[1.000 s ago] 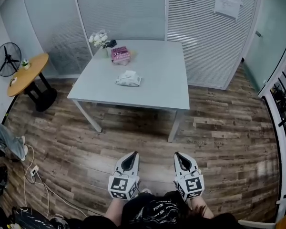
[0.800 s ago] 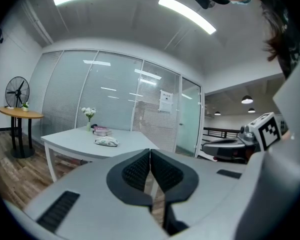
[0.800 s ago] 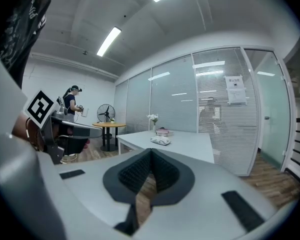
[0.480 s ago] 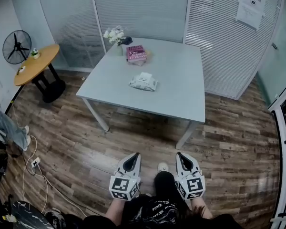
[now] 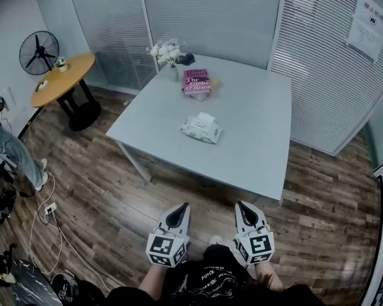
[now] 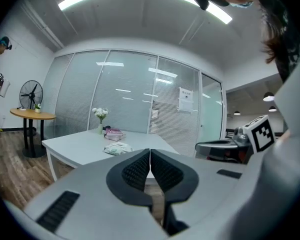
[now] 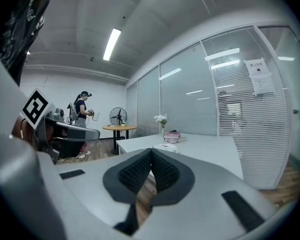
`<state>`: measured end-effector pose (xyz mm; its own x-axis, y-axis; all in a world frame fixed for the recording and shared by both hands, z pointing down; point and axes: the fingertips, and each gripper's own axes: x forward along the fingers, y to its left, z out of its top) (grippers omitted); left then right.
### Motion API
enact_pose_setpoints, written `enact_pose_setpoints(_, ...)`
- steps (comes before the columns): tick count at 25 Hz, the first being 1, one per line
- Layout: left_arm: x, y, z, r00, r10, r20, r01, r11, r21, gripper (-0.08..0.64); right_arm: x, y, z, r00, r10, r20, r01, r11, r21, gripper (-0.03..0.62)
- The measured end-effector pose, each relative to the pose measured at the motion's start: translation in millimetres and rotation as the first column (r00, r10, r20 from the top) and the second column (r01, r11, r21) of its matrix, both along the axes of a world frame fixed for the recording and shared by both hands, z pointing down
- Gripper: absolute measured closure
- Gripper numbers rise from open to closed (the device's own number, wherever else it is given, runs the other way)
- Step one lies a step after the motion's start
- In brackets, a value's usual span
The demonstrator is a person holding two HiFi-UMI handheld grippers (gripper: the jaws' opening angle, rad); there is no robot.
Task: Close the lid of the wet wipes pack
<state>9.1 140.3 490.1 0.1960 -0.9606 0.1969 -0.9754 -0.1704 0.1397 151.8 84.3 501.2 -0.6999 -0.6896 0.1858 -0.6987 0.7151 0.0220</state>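
Observation:
The wet wipes pack (image 5: 201,129) lies near the middle of the pale grey table (image 5: 262,145), its lid flap raised at the top. The same pack (image 6: 117,148) shows small on the table ahead in the left gripper view, and the pack (image 7: 166,146) appears again in the right gripper view. My left gripper (image 5: 179,211) and right gripper (image 5: 244,210) are held side by side low over the wooden floor, well short of the table. Both are shut with nothing between the jaws.
A pink book (image 5: 196,81) and a vase of white flowers (image 5: 168,54) stand at the table's far side. A round wooden side table (image 5: 62,76) and a fan (image 5: 39,52) are at the left. Cables (image 5: 38,225) lie on the floor. A person (image 7: 82,109) stands far off.
The table and the wipes pack have come closer and shifted rightward in the head view as I walk toward them. Both grippers stay shut and side by side.

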Motion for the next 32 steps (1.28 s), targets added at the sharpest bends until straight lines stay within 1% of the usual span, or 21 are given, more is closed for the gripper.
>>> enact_pose_setpoints(5,10,-58,-2,0.999,-0.048,-0.014,0.048,0.999,0.015,0.552,7,-65,-4,0.999,-0.044,0.013,0.044,0.999,0.015,0.594)
enact_pose_setpoints(10,19,-93,0,0.997,-0.071,-0.014,0.071,0.997,0.005,0.552,9,-103,-2,0.997,-0.08,0.016,0.08,0.997,0.009,0.594)
enact_pose_setpoints(16,17,-124,6,0.998,-0.061,-0.009,0.061,0.998,-0.025,0.552,9,-128,7,0.997,-0.069,0.022,0.07,0.997,-0.023,0.594)
enact_pose_setpoints(21,6,-153,13,1.0,-0.013,-0.005,0.013,0.999,-0.03,0.552,0,-145,16,0.999,-0.037,0.031,0.039,0.998,-0.053,0.594)
enact_pose_setpoints(24,-15,-179,19,1.0,0.01,-0.004,-0.01,1.0,-0.026,0.552,-15,-165,21,1.0,-0.003,0.029,0.005,0.998,-0.066,0.594)
enact_pose_setpoints(27,-41,-212,21,0.999,0.045,-0.017,-0.045,0.999,-0.023,0.552,-36,-188,24,1.0,0.028,0.004,-0.028,0.996,-0.082,0.594)
enact_pose_setpoints(30,-78,-249,18,0.996,0.082,-0.017,-0.083,0.996,-0.017,0.552,-65,-217,21,0.998,0.063,0.011,-0.062,0.994,-0.091,0.594)
enact_pose_setpoints(32,-103,-276,16,0.994,0.108,-0.008,-0.108,0.994,-0.024,0.552,-85,-240,15,0.994,0.107,0.029,-0.104,0.99,-0.09,0.594)
